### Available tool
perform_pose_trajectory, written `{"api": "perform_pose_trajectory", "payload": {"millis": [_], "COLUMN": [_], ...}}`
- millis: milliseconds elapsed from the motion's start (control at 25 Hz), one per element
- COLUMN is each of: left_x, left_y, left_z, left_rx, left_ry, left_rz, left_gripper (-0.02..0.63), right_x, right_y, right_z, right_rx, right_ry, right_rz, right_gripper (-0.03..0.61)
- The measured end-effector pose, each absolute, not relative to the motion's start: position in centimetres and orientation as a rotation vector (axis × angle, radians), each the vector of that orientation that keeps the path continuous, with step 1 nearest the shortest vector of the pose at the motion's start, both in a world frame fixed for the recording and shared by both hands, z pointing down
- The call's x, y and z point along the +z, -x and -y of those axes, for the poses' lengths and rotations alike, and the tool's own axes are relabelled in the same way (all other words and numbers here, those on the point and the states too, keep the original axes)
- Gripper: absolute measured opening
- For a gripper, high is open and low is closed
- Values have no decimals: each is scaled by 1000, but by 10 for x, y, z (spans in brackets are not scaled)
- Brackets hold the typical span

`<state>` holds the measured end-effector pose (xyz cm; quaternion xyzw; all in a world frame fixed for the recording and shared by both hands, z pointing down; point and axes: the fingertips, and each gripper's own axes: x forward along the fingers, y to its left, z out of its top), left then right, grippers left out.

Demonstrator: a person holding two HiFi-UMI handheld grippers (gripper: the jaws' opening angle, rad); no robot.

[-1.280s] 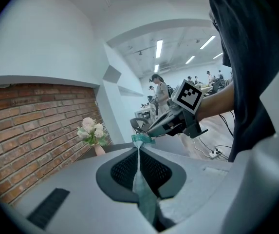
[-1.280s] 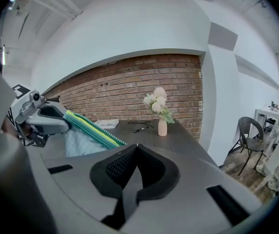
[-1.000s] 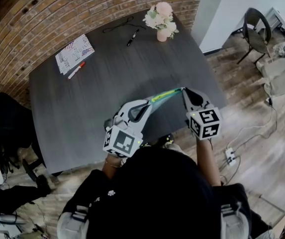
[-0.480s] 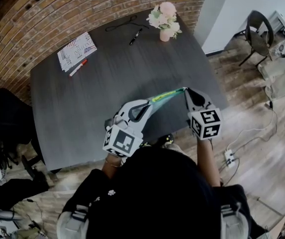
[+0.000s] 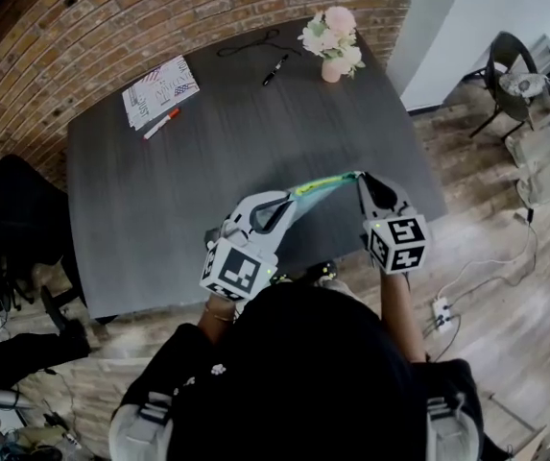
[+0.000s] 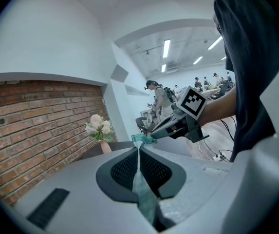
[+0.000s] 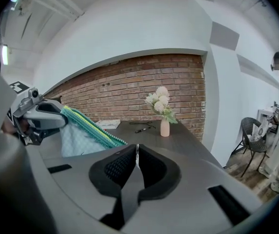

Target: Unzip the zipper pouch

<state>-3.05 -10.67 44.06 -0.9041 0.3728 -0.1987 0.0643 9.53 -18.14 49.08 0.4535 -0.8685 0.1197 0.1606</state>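
Note:
A teal zipper pouch (image 5: 319,185) with a yellow-green edge hangs stretched between my two grippers, above the near edge of the dark table (image 5: 207,171). My left gripper (image 5: 289,201) is shut on its left end; in the left gripper view the teal fabric (image 6: 140,179) runs between the closed jaws (image 6: 138,152). My right gripper (image 5: 359,177) is shut at the pouch's right end, where its tips meet the teal corner (image 6: 143,140). Whether it pinches the zipper pull I cannot tell. In the right gripper view the pouch (image 7: 86,129) slopes from the left gripper (image 7: 61,119) to my closed jaws (image 7: 137,147).
At the table's far side stand a pink vase of flowers (image 5: 333,42), a black pen (image 5: 275,69) and a black cable (image 5: 251,44). Printed paper (image 5: 159,89) and a red marker (image 5: 161,123) lie far left. A chair (image 5: 510,65) stands right, dark seating (image 5: 15,229) left.
The head view has shifted a little, so the table sits slightly further right in the picture. Both grippers and the stretched pouch keep their places.

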Motion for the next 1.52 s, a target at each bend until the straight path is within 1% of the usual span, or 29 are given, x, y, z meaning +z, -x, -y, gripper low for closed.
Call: {"api": "perform_pose_trajectory", "payload": {"millis": [120,280,360,520,1000,1160,1520], "left_x": [437,439,437,431,423,429,427], "left_y": [41,57,67,90,157,169,184], "left_z": [109,111,112,113,95,87,80], "left_rx": [-593,-584,-568,-586,-457,-442,-450], "left_ry": [2714,2687,2673,2601,2520,2516,2466], "left_rz": [-1189,-1279,-1336,-1428,-1771,-1854,-1894], "left_gripper": [6,7,6,8,6,6,8], "right_x": [488,477,467,447,432,431,433], "right_y": [-90,-89,-88,-76,-4,9,25], "right_z": [182,184,183,180,155,150,143], "right_rx": [364,370,358,329,304,280,242], "right_ry": [-1319,-1380,-1404,-1412,-1146,-1090,-1009], "right_rz": [2506,2565,2602,2708,2872,2890,2891], "right_gripper": [63,69,61,0,-2,-2,-3]}}
